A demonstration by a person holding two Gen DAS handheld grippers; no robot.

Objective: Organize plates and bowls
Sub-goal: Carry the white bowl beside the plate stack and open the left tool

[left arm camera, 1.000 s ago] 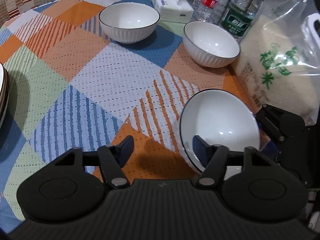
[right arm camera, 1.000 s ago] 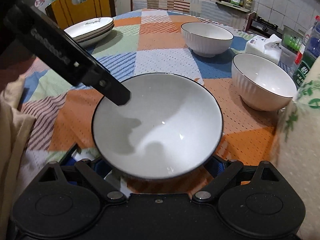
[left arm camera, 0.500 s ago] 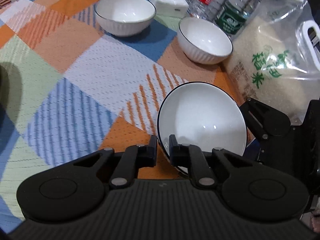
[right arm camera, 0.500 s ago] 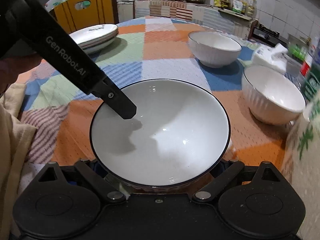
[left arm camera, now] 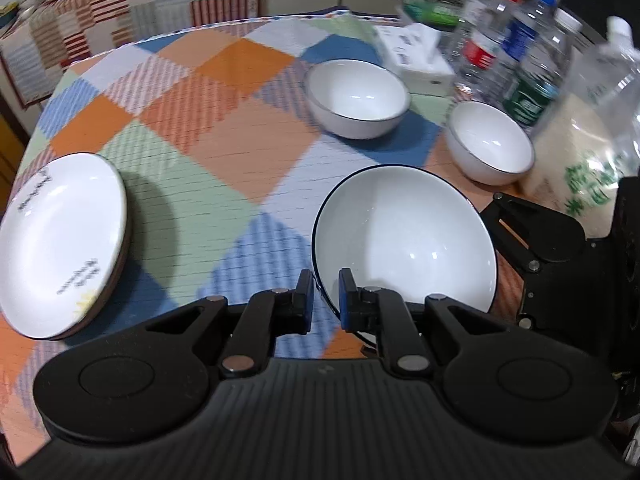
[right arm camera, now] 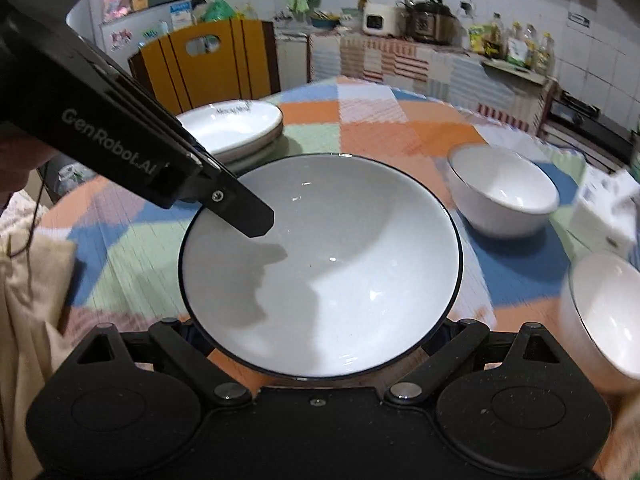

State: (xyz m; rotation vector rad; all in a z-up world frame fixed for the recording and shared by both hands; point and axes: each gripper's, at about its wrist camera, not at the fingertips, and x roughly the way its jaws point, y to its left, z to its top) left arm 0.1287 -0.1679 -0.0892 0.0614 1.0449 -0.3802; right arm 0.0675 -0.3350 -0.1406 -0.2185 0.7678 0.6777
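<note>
Left wrist view: the left tongs (left arm camera: 323,294) are pinched onto the near rim of a white bowl (left arm camera: 404,240) at lower centre. Stacked plates (left arm camera: 56,240) lie at far left, and two more bowls (left arm camera: 358,98) (left arm camera: 490,142) sit at upper right on the checked worktop (left arm camera: 224,140).

Right wrist view: the right tongs (right arm camera: 318,330) are spread wide, their fingers hidden beneath the bowl (right arm camera: 320,264) at centre; whether they touch it cannot be told. The left tongs (right arm camera: 236,208) grip its left rim.

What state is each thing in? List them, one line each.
Left tool: shut on the wide bowl's rim.
Right tool: open, under the wide bowl.
Wide bowl: empty, tilted.
Two small bowls: upright, empty.
Plates: stacked.
Bottles: upright, capped.
</note>
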